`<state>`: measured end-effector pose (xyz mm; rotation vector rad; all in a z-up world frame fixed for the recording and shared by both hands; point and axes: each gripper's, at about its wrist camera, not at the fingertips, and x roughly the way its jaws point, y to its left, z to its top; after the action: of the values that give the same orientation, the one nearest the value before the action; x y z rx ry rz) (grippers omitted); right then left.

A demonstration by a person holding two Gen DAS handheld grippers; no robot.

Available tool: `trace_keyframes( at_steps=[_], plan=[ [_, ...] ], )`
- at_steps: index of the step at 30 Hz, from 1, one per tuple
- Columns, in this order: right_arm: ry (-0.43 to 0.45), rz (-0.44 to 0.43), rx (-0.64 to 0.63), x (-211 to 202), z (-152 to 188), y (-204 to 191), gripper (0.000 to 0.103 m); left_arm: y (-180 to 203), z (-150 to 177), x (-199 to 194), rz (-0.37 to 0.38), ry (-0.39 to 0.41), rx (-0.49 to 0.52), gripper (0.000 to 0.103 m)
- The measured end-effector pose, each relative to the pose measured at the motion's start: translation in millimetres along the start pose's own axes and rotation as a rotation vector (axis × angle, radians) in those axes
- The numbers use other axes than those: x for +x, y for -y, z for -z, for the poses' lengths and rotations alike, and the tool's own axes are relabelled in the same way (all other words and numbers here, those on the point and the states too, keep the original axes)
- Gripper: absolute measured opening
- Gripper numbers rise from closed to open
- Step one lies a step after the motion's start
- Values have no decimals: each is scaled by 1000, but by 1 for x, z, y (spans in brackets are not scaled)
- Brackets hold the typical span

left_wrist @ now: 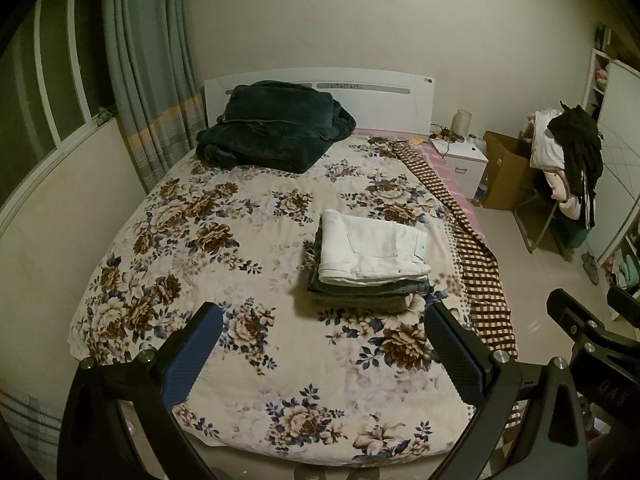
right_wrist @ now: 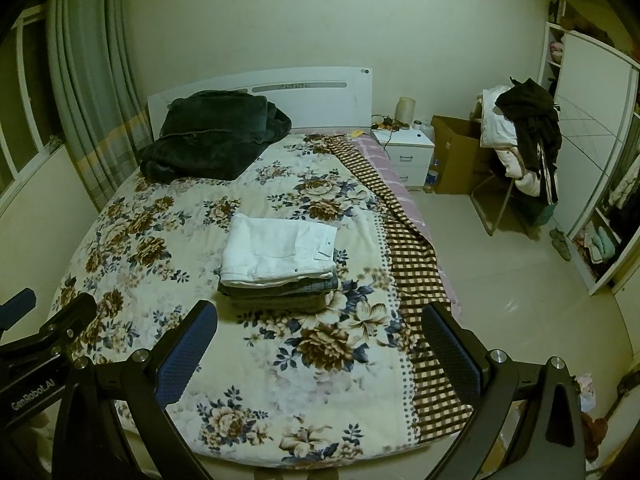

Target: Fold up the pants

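Holding both tongs up over the foot of the bed, nothing in either one. My left tongs (left_wrist: 322,338) are spread wide with the blue-padded fingers well apart, and my right tongs (right_wrist: 320,338) are just as wide and just as empty.

The folded white denim pants (left_wrist: 372,250) sit on top of a small stack of darker folded pants (left_wrist: 360,294), out toward 1 o'clock from my left tongs and around 11 o'clock from my right. The stack rests on the cream floral quilt (left_wrist: 192,240), near the brown checked blanket edge (left_wrist: 480,280) along the bed's right side. Up at 11 o'clock by the white headboard (left_wrist: 380,96) is a rumpled dark green plush blanket (left_wrist: 276,132).

My guess on handling: denim like this is soft but has some body, so it holds a crease and won't slither around like thin fabric. It's moderately heavy for cloth, and the stack could shift if I tug the top pair sideways. If I had to lift the white pair, I'd pinch the thick folded edge nearest me, one tongs at each corner, where there are several layers to bite. Grabbing a single loose layer would probably unfold it.

No unfolded pants that I can spot on the bed; the pile on the chair (left_wrist: 568,160) at 2 o'clock is too jumbled to tell.
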<state>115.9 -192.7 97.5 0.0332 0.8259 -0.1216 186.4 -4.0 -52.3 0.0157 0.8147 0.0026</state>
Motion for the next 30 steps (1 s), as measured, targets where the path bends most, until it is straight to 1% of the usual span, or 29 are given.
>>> trace_keyframes(
  at_steps=[21, 30],
  plan=[
    [2, -5, 2, -1, -5, 0, 103, 0, -1, -9, -23, 13, -19, 103],
    [3, -2, 1, -1, -4, 0, 103, 2, 4, -14, -15, 24, -23, 103]
  ],
)
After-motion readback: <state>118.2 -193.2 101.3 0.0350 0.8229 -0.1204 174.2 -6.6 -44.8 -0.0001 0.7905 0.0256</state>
